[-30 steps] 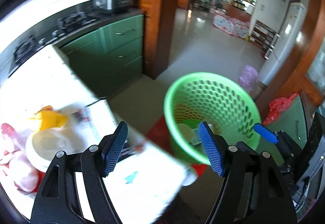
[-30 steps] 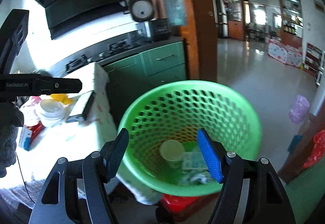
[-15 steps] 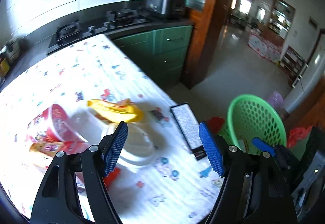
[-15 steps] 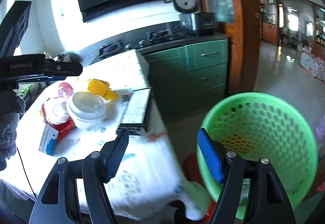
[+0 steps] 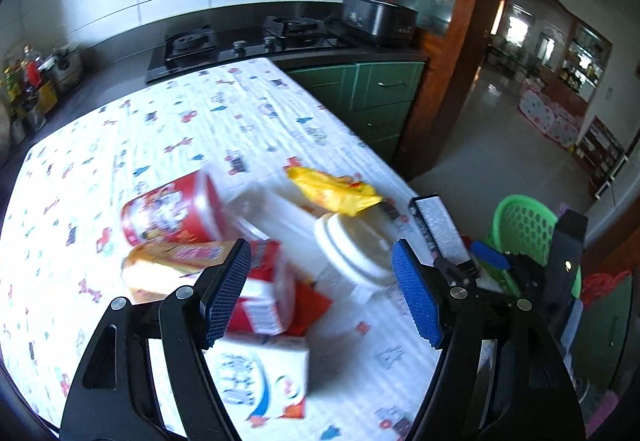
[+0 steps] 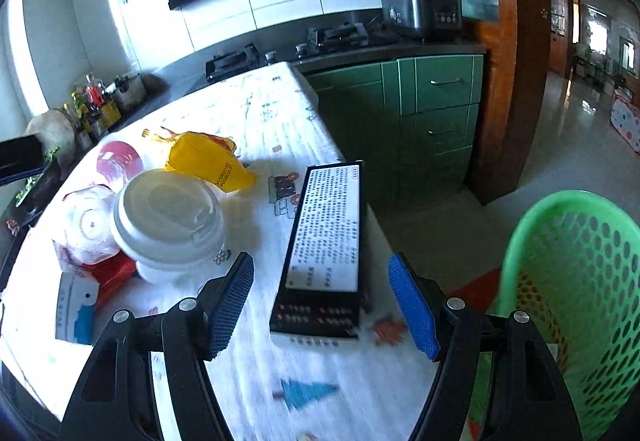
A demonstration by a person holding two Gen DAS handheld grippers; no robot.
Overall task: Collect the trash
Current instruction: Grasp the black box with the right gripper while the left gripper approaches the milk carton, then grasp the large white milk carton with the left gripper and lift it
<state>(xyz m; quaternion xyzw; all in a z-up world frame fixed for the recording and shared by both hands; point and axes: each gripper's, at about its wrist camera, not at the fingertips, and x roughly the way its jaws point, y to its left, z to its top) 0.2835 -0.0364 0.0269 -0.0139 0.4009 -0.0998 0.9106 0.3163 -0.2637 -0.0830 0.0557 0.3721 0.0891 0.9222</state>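
Litter heaped on the table comes back under both tools, which a second ago hung over the green basket with a cup and scraps in its bottom. The pile sits near the table's corner: a white lidded cup, a yellow wrapper just behind it, a red-printed tub on its side, red-and-white packets and a blue-and-white carton, all crowded together and touching. A flat black box with a white printed label lies apart by the table edge, nearest the basket. The left tool stands wide and empty above the packets and cup; the right tool stands wide and empty over the near end of the black box. The swing from basket to table suggests one drop is done and the next pick-up is being lined up, with most of the rubbish still to go.
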